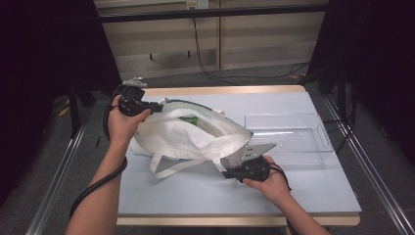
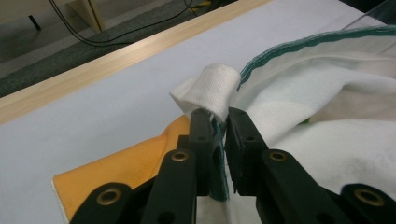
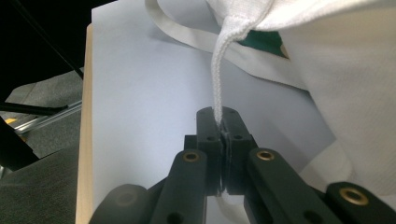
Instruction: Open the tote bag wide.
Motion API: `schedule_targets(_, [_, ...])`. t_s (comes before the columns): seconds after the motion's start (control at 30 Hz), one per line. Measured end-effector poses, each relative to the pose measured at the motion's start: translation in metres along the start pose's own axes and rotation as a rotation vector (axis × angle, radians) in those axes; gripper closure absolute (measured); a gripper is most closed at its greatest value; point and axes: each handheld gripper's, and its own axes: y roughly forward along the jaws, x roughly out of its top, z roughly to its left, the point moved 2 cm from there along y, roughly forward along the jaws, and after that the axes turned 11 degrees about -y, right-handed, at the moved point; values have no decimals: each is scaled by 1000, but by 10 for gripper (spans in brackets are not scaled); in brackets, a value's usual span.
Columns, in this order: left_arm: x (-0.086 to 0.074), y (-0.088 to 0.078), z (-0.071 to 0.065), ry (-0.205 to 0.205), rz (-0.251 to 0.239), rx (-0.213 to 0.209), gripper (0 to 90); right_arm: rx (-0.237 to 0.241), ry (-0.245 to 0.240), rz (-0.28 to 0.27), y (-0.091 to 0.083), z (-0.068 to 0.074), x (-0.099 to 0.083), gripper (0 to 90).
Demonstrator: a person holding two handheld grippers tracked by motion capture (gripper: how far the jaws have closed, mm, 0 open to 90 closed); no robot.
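Fabric is caught in both of your grippers: the left gripper (image 2: 218, 122) has its jaws clamped on the green-trimmed rim (image 2: 308, 44) of the white tote bag (image 1: 195, 134), with a rolled end of a white handle (image 2: 212, 88) standing just past the jaw tips, and the right gripper (image 3: 223, 116) has its jaws pressed together on a handle strap (image 3: 223, 60) that rises taut from between them to the bag's edge ahead. From above, your left gripper (image 1: 155, 106) sits at the bag's far left corner and your right gripper (image 1: 221, 166) at its near right corner, so the bag lies between the two with its mouth spread toward the right gripper's far side. Something green (image 1: 188, 120) shows inside the opening, but you cannot tell what it is. A second strap loop (image 1: 169, 166) trails on the pale blue table cover (image 1: 195, 196) just to the left of your right gripper. Below the left jaws an orange panel (image 2: 126, 165) lies flat on the cover; whether it belongs to the bag is unclear. Beyond your right gripper, to its right, a clear plastic tray (image 1: 293, 132) rests on the cover, its left end close to or under the bag's edge.
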Motion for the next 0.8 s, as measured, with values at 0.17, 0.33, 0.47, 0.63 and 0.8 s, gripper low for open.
schedule_targets(0.17, [-4, -5, -5, 8, -4, -18, 739, 0, -9, -1, -1, 1, 2, 877])
schedule_targets(0.33, [-6, -12, -9, 16, -17, -19, 657, 1, -16, 3, -2, 2, 5, 877])
schedule_targets(0.47, [-8, -18, -14, 24, -11, -19, 602, -2, -18, 3, -2, 2, 7, 877])
schedule_targets(0.63, [-12, -23, -17, 22, -13, -26, 595, 1, -10, 9, -2, 3, 7, 877])
schedule_targets(0.8, [-15, -29, -17, 18, -23, -38, 594, 2, -11, 11, -1, 3, 6, 877])
